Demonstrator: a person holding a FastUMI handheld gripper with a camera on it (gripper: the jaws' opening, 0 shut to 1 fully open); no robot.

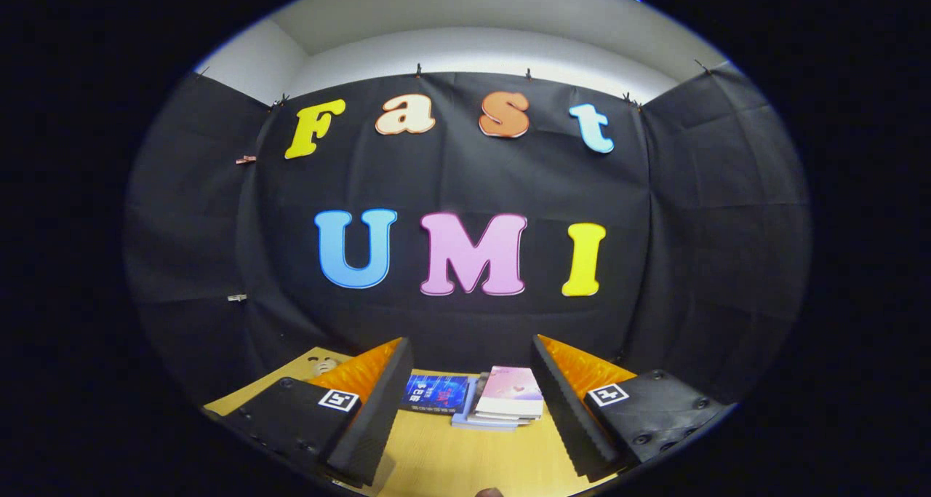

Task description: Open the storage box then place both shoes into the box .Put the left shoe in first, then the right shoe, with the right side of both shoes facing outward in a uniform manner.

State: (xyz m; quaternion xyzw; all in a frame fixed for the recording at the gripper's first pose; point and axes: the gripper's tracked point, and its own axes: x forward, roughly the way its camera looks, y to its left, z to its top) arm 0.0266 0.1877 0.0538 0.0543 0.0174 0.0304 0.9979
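Gripper (469,410) is held level over the table (444,460), fingers spread wide with nothing between them but bare tabletop and the books further out. No storage box or shoes in sight from here, so where the task's things are, and whether the box is open or the shoes are in it, can't be told; this pose fits either a start or a finish, so progress is unresolved. Just ahead of the fingers, between their tips: a flat blue book (436,394) lying face up, glossy cover, and touching it on the right a short stack of books (505,399), pale pink cover on top, thin white page edges showing, stack slightly fanned. Beyond the left finger sits a small pale object (322,366), too small to identify. Table is light wood-grain laminate, smooth, matte. Finger inner faces look ribbed, wedge-shaped, tapering toward the tips; each finger base carries a square printed marker on a rigid bolted plate. Behind everything hangs a matte black cloth (465,184) with creases, clipped along the top.
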